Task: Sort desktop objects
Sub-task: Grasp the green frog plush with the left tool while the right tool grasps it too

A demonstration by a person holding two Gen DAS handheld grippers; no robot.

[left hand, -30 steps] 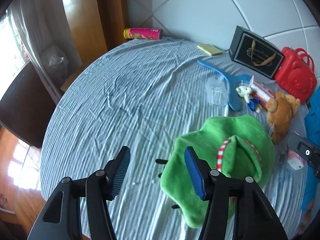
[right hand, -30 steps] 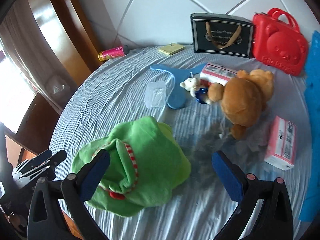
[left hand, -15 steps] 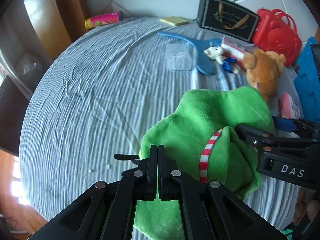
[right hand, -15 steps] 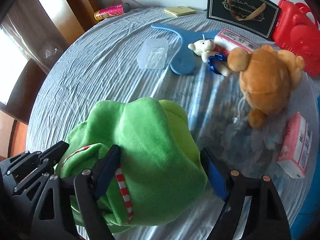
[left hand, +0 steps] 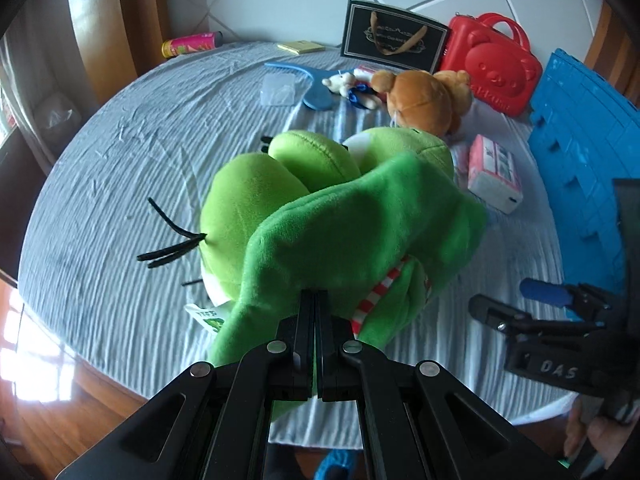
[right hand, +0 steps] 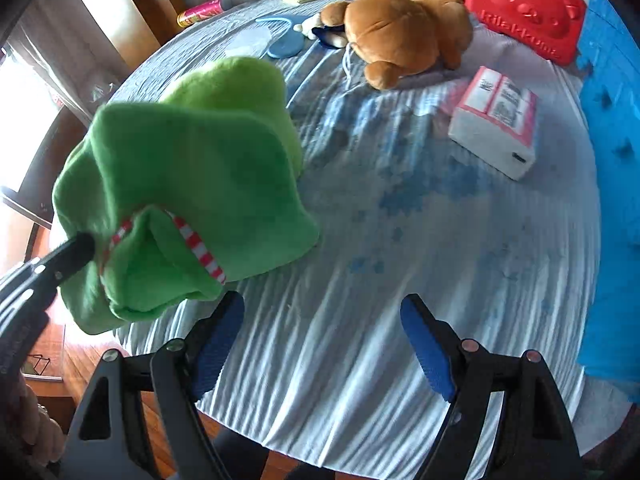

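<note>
My left gripper (left hand: 315, 300) is shut on the edge of a green plush frog (left hand: 332, 216) with a red-and-white striped collar and holds it lifted above the round table. The frog also shows in the right wrist view (right hand: 192, 176), hanging from the left gripper (right hand: 80, 250) at the left. My right gripper (right hand: 322, 336) is open and empty over the table's front part, to the right of the frog; it shows in the left wrist view (left hand: 536, 304) too.
A brown teddy bear (right hand: 400, 28), a pink-and-white tissue pack (right hand: 496, 120), a red bear case (right hand: 528, 4) and a blue crate (right hand: 612, 160) lie right and behind. A blue hanger (left hand: 308, 80), a clear lid (left hand: 278, 90), a black gift bag (left hand: 394, 42) and a pink can (left hand: 192, 43) are at the back.
My left gripper, open a second ago, closed on the frog and has lifted it off the cloth. My right gripper drew back from the frog to the right, still open.
</note>
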